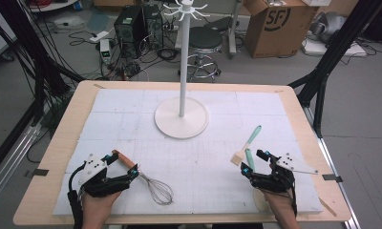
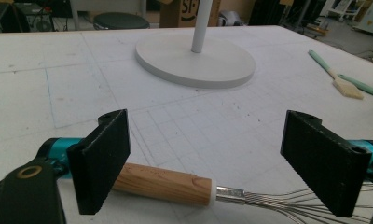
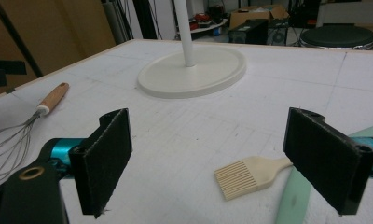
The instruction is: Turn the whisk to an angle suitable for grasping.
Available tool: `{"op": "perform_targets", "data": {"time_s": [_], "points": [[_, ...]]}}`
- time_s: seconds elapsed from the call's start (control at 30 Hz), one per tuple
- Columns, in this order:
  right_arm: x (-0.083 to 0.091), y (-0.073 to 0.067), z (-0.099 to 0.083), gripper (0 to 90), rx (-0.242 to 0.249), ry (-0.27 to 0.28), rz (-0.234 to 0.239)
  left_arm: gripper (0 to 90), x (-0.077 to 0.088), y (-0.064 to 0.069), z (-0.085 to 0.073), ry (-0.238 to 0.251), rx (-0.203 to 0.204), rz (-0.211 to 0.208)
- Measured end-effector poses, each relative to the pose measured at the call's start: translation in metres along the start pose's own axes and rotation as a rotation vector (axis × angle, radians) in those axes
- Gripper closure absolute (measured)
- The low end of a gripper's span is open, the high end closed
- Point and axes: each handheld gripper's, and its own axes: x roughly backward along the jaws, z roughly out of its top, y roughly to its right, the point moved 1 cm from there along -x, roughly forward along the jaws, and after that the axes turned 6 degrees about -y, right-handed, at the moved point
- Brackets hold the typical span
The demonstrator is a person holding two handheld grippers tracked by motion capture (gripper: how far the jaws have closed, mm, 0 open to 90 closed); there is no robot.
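Left hand-held gripper, lower left, stands wide open astride the whisk handle, gripping nothing; right hand-held gripper, lower right, gapes empty beside the brush, likely poised to grasp.

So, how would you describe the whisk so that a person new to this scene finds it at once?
Start from the white stand in the middle of the table, then look toward the near left corner. The whisk lies flat there beside the left gripper. It alone has a wooden handle and bare wire loops.
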Motion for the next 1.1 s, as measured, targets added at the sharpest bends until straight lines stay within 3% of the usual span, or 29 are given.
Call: {"op": "perform_targets", "data": {"time_s": [0.33, 0.43, 0.53, 0.77, 1.0, 1.07, 1.1], "points": [[0.000, -0.001, 0.000, 14.6, 0.007, 0.005, 0.002, 20.1, 0.002, -0.001, -0.001, 0.000, -0.007, 0.016], [0.000, -0.001, 0.000, 14.6, 0.007, 0.009, 0.003, 39.7, 0.001, 0.000, -0.001, -0.007, -0.022, 0.009], [0.001, -0.001, 0.000, 14.6, 0.016, 0.007, -0.004, 54.3, -0.002, 0.000, -0.002, -0.023, -0.011, -0.006], [0.001, 0.000, 0.000, 14.6, 0.014, 0.011, -0.012, 88.1, 0.004, -0.008, -0.002, -0.050, 0.004, 0.009], [0.002, 0.006, 0.001, 14.6, 0.004, 0.017, -0.025, 90.0, 0.001, -0.024, -0.004, -0.127, 0.036, 0.060], [0.003, 0.007, 0.001, 14.6, -0.002, 0.016, -0.033, 90.0, 0.001, -0.028, -0.006, -0.142, 0.052, 0.070], [0.003, 0.008, 0.001, 14.6, 0.004, 0.016, -0.040, 90.0, 0.001, -0.035, -0.009, -0.162, 0.081, 0.083]]}}
